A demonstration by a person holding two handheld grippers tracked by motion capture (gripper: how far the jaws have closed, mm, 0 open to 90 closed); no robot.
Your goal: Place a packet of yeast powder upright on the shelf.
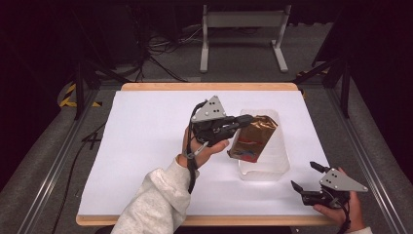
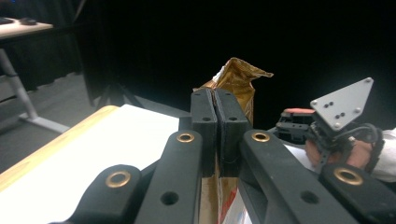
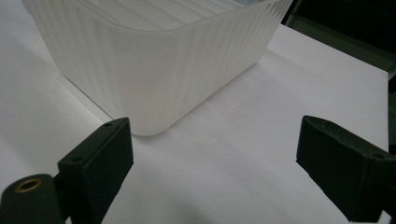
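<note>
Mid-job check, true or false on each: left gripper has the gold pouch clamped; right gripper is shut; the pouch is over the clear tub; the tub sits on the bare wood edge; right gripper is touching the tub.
1. The left gripper is clamped on the gold pouch. True.
2. The right gripper is shut. False: its jaws stand wide apart with nothing between them.
3. The pouch is over the clear tub. True.
4. The tub sits on bare wood. False: it stands on the white table cover.
5. The right gripper touches the tub. False: it rests apart from it.

Glossy crinkled gold foil pouch [image 1: 253, 137]; frosted translucent ribbed plastic tub [image 3: 154, 70]; matt white table cover [image 1: 146, 141]; light wood table edge [image 1: 209, 86].
</note>
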